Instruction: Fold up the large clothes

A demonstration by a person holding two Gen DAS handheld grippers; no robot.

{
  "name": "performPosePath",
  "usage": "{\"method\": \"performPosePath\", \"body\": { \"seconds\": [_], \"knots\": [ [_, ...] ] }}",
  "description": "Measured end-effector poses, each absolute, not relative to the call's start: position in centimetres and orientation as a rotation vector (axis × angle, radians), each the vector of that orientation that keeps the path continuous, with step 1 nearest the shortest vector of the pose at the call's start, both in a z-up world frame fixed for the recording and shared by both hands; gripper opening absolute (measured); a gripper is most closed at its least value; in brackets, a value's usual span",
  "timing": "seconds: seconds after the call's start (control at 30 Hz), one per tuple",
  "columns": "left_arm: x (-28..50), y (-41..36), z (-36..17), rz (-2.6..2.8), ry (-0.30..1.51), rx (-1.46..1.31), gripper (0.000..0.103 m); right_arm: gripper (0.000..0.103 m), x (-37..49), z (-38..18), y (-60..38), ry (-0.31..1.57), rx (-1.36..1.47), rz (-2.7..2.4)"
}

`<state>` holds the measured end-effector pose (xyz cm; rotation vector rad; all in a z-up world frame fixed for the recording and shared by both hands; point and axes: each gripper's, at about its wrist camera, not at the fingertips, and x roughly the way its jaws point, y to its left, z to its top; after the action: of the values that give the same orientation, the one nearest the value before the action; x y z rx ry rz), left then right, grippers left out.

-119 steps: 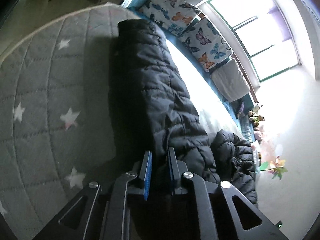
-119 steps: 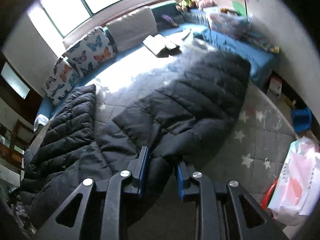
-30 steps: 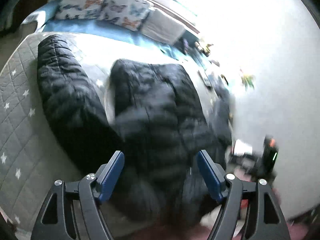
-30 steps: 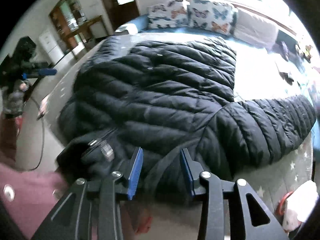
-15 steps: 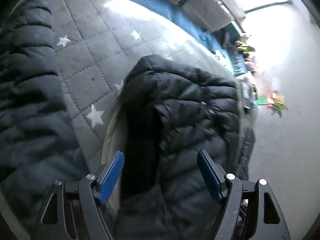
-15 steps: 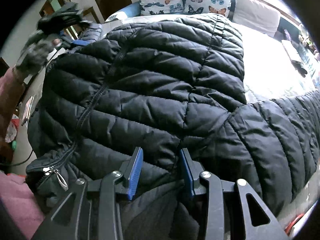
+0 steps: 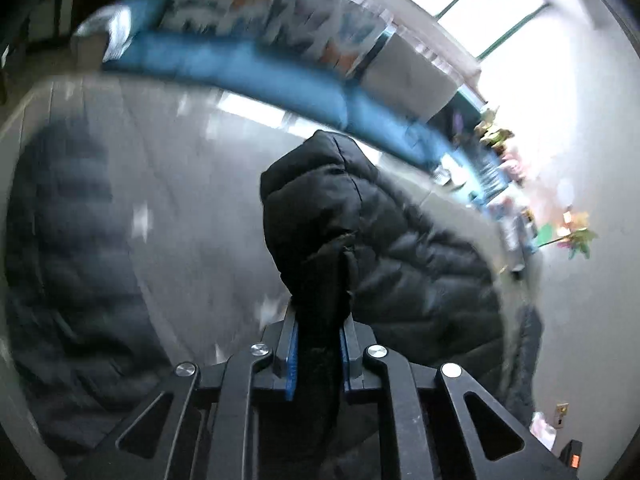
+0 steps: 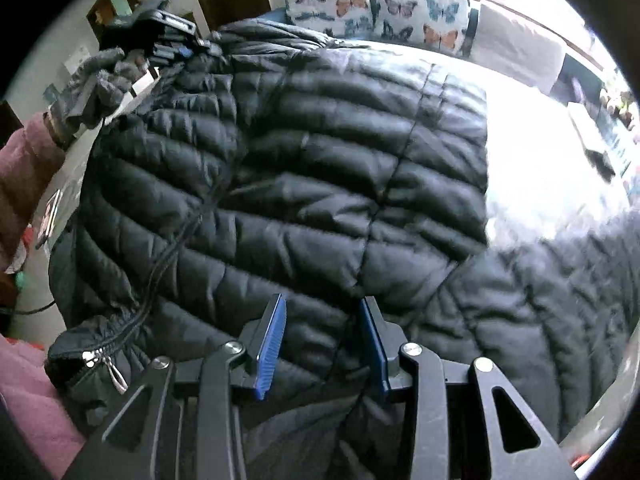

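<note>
Spread across the grey star-quilted bed [image 7: 168, 200], a black puffer jacket [image 8: 320, 168] fills the right wrist view. At lower centre there, the right tool [image 8: 322, 340] clamps a thick fold of it. Centre-low in the left view, the left tool [image 7: 318, 344] is closing on a bunched jacket edge, blue pads [image 7: 292, 356] pressing it.

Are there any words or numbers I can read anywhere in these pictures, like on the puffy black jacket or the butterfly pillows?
None can be read.
Black jacket: no label or brand shows; its zipper pull looks plain.
Butterfly pillows: only butterfly pictures, no words.
Paper on the wall, far left in the right wrist view: too small and blurred to read.
The left wrist view is blurred; no text shows there.
</note>
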<state>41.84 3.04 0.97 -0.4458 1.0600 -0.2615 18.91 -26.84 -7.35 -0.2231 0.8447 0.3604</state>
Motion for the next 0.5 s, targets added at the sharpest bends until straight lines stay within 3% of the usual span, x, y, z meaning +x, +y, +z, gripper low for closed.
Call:
{"method": "performPosePath", "body": {
  "seconds": [0.1, 0.27, 0.5],
  "knots": [
    [43.6, 2.6, 0.9, -0.229, 1.071, -0.347, 0.016, 0.042, 20.2, -7.7, -26.7, 0.823, -0.254, 0.324],
    [45.9, 4.4, -5.8, -0.106, 1.191, -0.427, 0.017, 0.043, 21.6, -10.4, -26.4, 0.883, -0.243, 0.316],
    [47.4, 6.0, -4.1, -0.029, 1.105, -0.374, 0.017, 0.043, 20.5, -9.2, -26.7, 0.819, -0.264, 0.319]
  ]
}}
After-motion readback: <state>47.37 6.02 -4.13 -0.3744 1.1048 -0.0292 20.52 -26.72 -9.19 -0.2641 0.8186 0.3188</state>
